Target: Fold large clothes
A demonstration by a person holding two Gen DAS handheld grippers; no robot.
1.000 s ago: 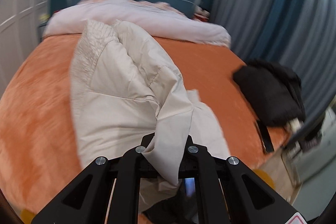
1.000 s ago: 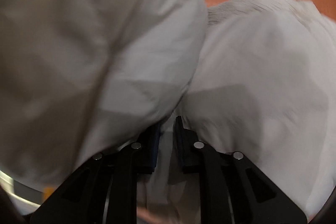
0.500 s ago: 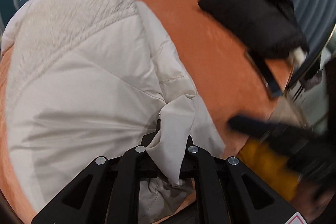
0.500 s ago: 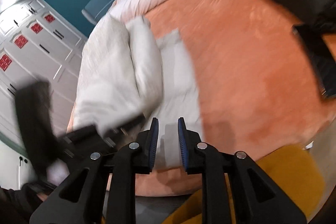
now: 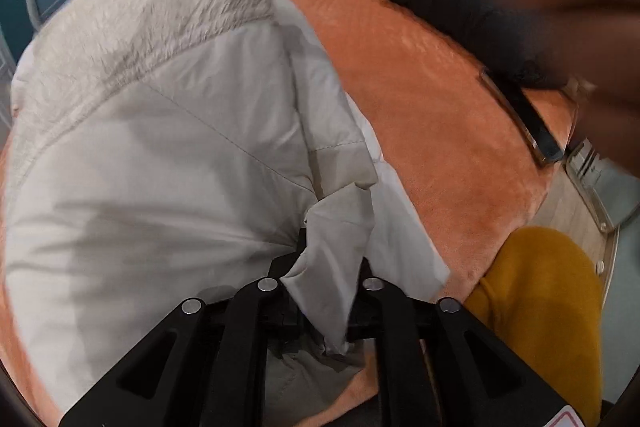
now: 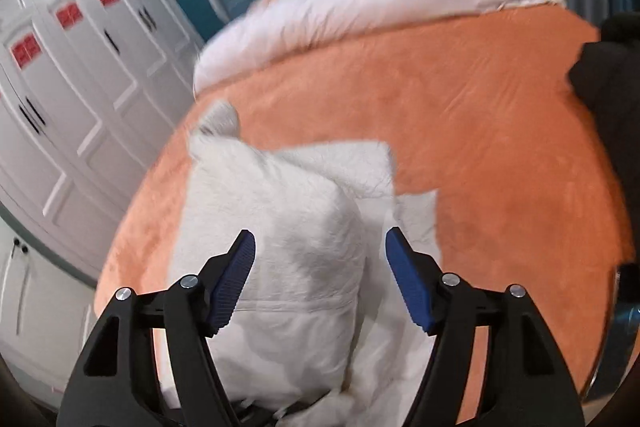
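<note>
Left gripper (image 5: pixel 320 267) pinches the white coat (image 5: pixel 160 155); right gripper (image 6: pixel 320 279) gapes empty (only its view shows the wardrobe (image 6: pixel 60 87)).

The right hand-held gripper (image 6: pixel 320 279), narrow-gapped half a second ago, has spread its jaws wide above the white padded coat (image 6: pixel 280 247). The left wrist view has closed in on the coat's fleecy collar (image 5: pixel 160 11).

Cloth, plush, plastic and painted wood, by surface.
The cream jacket (image 5: pixel 168 155) has a smooth, matt quilted shell with a fuzzy, fleecy collar (image 5: pixel 160 15). It lies on a soft, velvety orange bedspread (image 6: pixel 460 115). The left gripper (image 5: pixel 320 267) is matt black plastic with shiny metal screws; the right gripper (image 6: pixel 320 267) carries ribbed blue pads (image 6: pixel 234 283). Wardrobe doors (image 6: pixel 72 75) look semi-gloss painted.
</note>
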